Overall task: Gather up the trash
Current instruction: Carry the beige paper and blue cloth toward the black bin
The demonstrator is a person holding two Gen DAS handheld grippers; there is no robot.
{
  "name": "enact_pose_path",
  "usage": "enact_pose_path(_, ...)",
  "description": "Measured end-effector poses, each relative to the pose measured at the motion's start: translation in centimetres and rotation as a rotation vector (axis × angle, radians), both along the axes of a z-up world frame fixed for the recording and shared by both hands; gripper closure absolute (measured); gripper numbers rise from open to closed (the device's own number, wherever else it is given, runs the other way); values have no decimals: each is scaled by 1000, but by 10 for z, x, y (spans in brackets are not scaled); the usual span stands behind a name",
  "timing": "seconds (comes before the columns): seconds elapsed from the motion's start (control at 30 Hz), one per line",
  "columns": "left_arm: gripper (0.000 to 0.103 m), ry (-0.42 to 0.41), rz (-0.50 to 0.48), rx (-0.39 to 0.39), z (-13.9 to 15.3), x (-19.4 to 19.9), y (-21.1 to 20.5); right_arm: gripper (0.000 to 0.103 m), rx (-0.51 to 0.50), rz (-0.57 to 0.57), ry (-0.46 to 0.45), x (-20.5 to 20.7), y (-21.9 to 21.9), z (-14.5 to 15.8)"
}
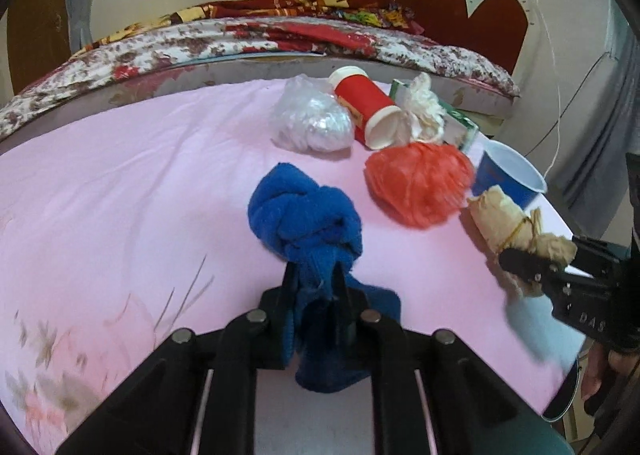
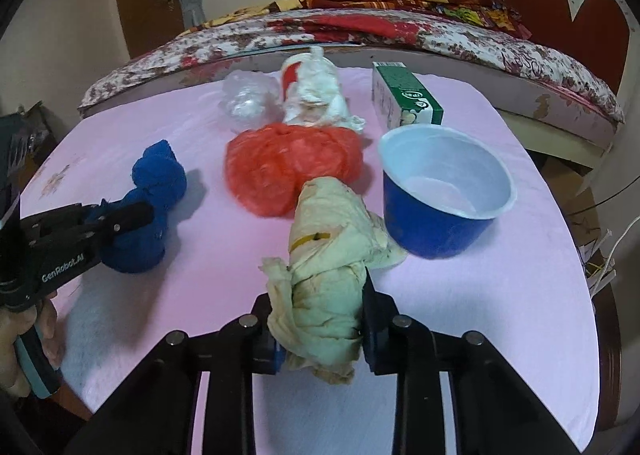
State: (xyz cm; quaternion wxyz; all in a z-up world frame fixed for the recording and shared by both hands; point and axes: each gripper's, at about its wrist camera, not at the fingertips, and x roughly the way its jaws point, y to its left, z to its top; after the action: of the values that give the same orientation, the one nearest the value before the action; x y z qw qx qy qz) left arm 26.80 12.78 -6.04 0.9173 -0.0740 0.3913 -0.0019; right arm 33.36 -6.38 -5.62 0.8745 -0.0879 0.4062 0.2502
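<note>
My left gripper (image 1: 315, 282) is shut on a knotted blue cloth (image 1: 306, 217), which also shows in the right wrist view (image 2: 158, 191) on the pink table. My right gripper (image 2: 320, 307) is shut on a crumpled beige paper bundle (image 2: 332, 255) tied with a rubber band; it shows in the left wrist view (image 1: 508, 221) at the right edge. Behind them lie a red plastic bag (image 2: 288, 167), a clear plastic bag (image 2: 248, 99), a red cup on its side (image 1: 366, 107) and a white crumpled tissue (image 2: 320, 95).
A blue bowl with a white inside (image 2: 444, 187) stands right beside the beige bundle. A green carton (image 2: 404, 99) lies at the back right. The pink tablecloth (image 2: 224, 239) covers the table; a bed with a floral cover (image 2: 360, 31) runs behind it.
</note>
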Motion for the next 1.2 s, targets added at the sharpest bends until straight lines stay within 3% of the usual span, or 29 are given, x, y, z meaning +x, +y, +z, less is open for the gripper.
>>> enact_pose_path(0.27, 88, -29, -30, 6, 10, -41, -22, 72, 25, 3, -50, -47, -21, 19)
enact_pose_path(0.73, 88, -145, -174, 14, 28, -92, -101, 72, 51, -104, -133, -127, -132, 37)
enact_pose_path(1.2, 88, -139, -328, 22, 30, -97, -182, 72, 59, -243, -98, -142, -221, 31)
